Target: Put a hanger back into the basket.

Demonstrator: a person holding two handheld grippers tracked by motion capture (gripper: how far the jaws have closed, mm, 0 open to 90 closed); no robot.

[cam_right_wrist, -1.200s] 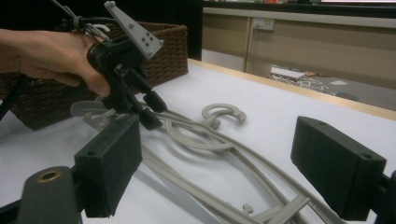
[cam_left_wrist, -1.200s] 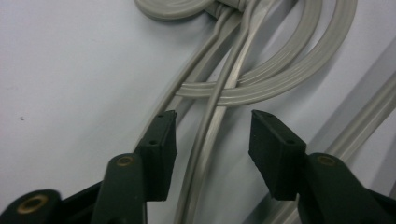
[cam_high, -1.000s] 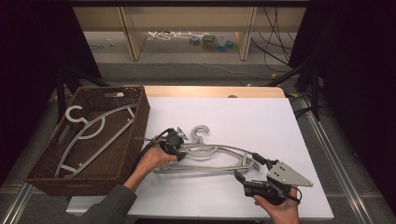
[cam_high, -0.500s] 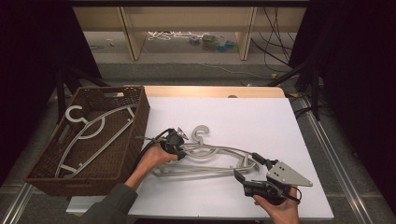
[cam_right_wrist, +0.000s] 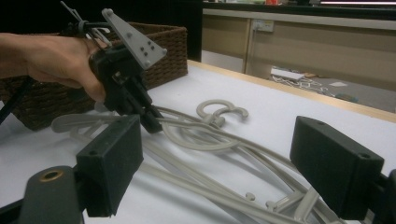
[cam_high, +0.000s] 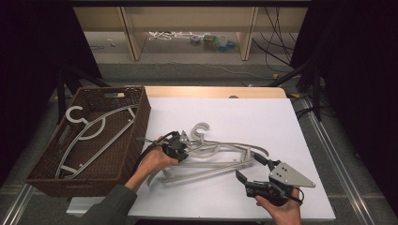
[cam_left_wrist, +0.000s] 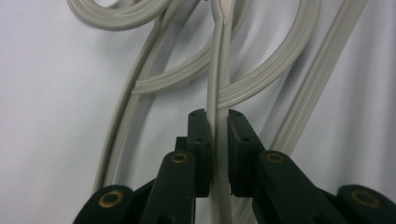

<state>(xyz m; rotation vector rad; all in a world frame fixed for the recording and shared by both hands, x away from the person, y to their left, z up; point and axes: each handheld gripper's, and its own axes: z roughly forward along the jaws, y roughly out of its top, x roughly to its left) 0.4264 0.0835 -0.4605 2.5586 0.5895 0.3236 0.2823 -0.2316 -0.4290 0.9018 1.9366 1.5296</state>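
Several grey plastic hangers [cam_high: 213,154] lie tangled in a pile at the middle of the white table [cam_high: 263,122]. At the pile's left end, my left gripper [cam_high: 177,149] is shut on a thin bar of one hanger [cam_left_wrist: 218,93], which runs straight between its pads [cam_left_wrist: 201,140]. My right gripper [cam_high: 251,171] stands open at the pile's right end, near the table's front edge. Its jaws are spread wide around nothing, low over the hanger ends [cam_right_wrist: 280,200]. The right gripper view also shows the left gripper [cam_right_wrist: 126,88] in a hand, beside a hanger hook [cam_right_wrist: 219,109].
A brown wicker basket [cam_high: 47,176] stands at the table's left and holds grey hangers [cam_high: 94,129]. Beyond the table's far edge is a low wooden shelf [cam_high: 187,28] with cables on the floor. Bare white surface lies to the right and behind the pile.
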